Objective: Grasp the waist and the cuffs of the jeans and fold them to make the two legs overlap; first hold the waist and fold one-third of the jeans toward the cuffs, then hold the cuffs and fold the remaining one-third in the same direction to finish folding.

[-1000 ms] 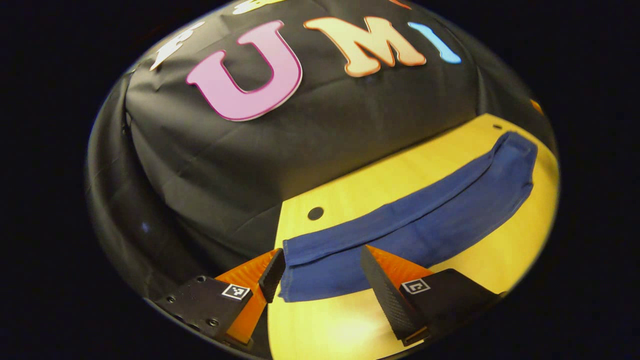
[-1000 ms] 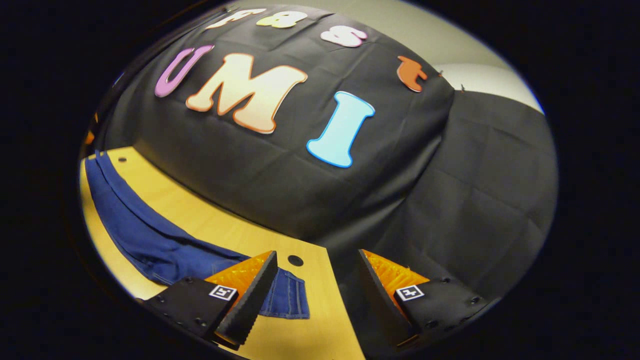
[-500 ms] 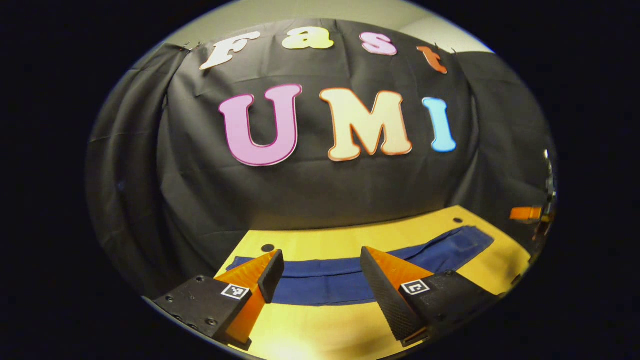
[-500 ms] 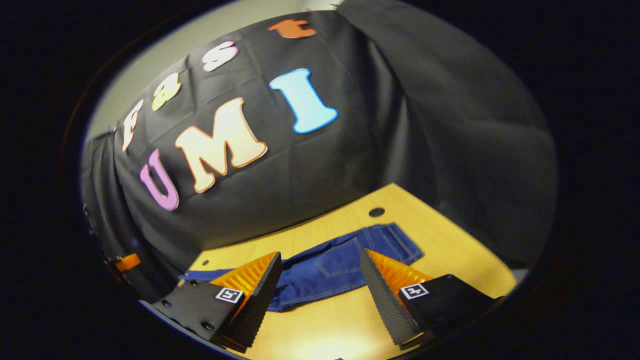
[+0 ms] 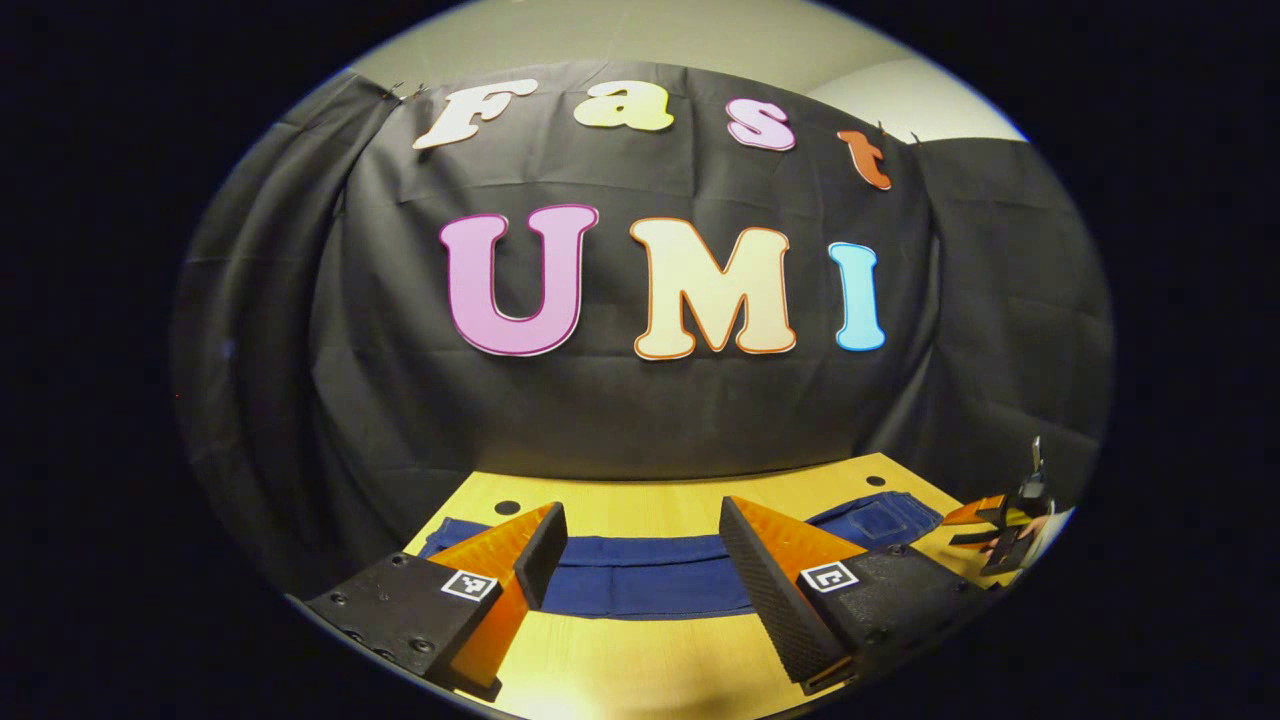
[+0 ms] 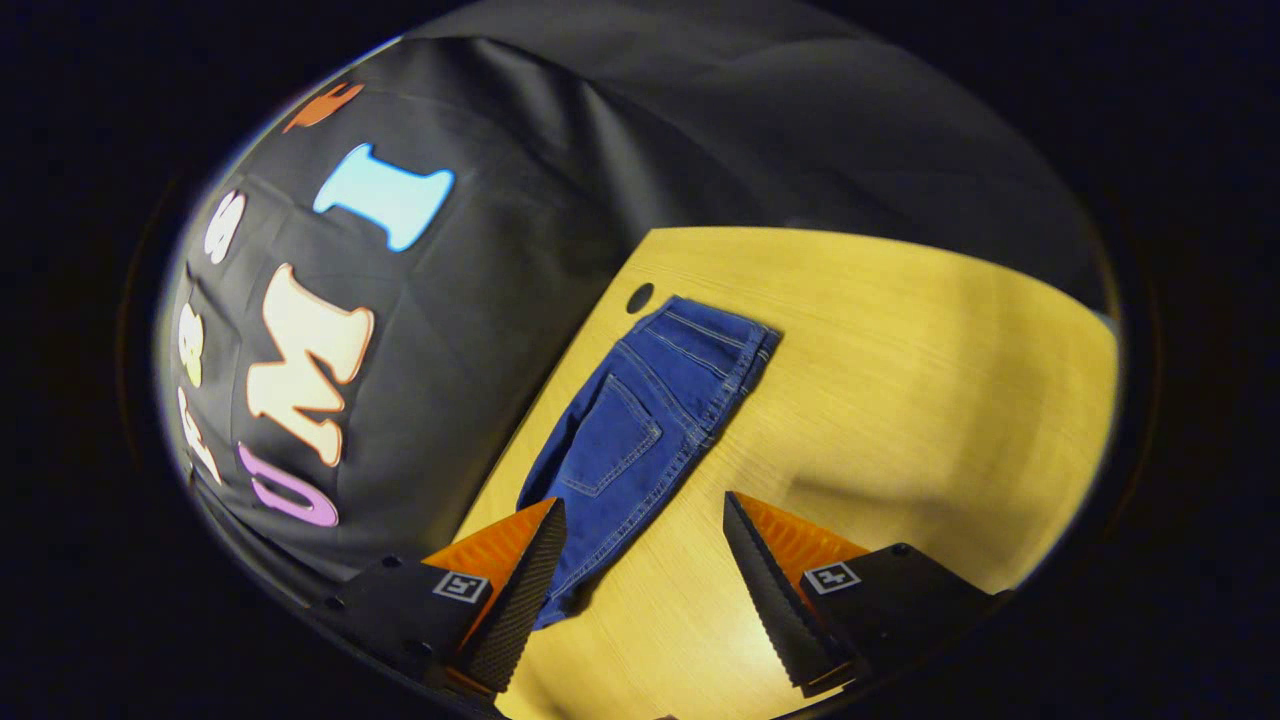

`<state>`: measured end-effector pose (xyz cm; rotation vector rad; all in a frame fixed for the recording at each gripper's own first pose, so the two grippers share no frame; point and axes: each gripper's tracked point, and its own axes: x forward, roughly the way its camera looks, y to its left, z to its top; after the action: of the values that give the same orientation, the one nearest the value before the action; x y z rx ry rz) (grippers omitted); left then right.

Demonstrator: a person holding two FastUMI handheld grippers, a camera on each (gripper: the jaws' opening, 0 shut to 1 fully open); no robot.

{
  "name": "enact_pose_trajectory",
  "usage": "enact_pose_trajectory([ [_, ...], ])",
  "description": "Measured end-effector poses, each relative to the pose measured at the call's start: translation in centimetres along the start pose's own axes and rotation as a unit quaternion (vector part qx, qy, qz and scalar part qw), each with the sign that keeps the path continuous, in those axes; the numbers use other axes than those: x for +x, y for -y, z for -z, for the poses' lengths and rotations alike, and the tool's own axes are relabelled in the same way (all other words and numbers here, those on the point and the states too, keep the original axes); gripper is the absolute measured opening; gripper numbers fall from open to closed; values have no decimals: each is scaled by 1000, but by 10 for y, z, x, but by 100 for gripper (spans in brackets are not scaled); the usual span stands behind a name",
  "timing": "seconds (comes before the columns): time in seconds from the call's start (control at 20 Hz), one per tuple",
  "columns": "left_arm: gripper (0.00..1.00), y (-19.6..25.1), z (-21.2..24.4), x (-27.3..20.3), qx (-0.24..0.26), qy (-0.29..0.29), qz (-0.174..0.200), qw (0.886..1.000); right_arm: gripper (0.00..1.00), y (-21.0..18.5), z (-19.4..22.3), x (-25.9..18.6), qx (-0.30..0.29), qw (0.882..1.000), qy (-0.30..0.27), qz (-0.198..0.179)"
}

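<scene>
One pair of jeans (image 5: 640, 578) lies flat on the tabletop (image 5: 650, 660), stretched lengthwise along the back edge close to the black cloth wall (image 5: 640, 410). In the right gripper view the waist end (image 6: 700, 345) sits just beside a round hole (image 6: 640, 297) in the tabletop, and a wide bare stretch of wood opens on the near side of the jeans. The left gripper (image 5: 640, 560) hangs above the near edge with its jaws apart and nothing between them. The right gripper (image 6: 640, 560) hangs over the thigh part, jaws likewise apart and empty. In the left gripper view the other gripper (image 5: 1000, 525) shows at the far right. Two grippers, two holes (image 5: 507, 507) counted.
</scene>
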<state>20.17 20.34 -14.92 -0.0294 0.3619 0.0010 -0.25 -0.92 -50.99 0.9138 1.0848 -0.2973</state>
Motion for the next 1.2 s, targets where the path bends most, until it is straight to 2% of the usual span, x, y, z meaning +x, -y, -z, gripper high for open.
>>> enact_pose_trajectory([
  [0.05, 100, 1, 3, -4, -4, -4, -3, 1000, 94, 7, -3, 8, 16, 1000, -4, 6],
  [0.1, 99, 3, 4, -6, -6, -5, -6, 1000, 94, 13, -2, 20, 38, 999, -7, 9],
  [0.15, 93, 3, 3, -9, -5, -5, -9, 1000, 94, 17, -4, 32, 56, 998, -9, 12],
  [0.3, 93, 2, 1, -12, 6, -2, -19, 1000, 98, 32, -10, 58, 109, 994, -13, 28],
  [0.65, 91, -4, 1, -17, 23, -8, -46, 999, 89, 23, -34, 98, 228, 974, 7, -2],
  [0.8, 91, -6, 3, -20, 30, -14, -55, 998, 87, 19, -39, 108, 250, 968, 14, -12],
  [0.9, 91, -4, 8, -19, 29, -21, -57, 998, 88, 22, -39, 108, 261, 965, 15, -5],
  [1.0, 92, 3, 13, -18, 23, -28, -52, 998, 82, 33, -32, 111, 247, 969, 5, 13],
  [1.15, 92, 13, 18, -16, 17, -39, -46, 998, 32, 37, -30, 111, 269, 963, -8, 6],
  [1.2, 92, 17, 19, -15, 11, -40, -41, 998, 29, 37, -32, 113, 261, 965, -9, 4],
])
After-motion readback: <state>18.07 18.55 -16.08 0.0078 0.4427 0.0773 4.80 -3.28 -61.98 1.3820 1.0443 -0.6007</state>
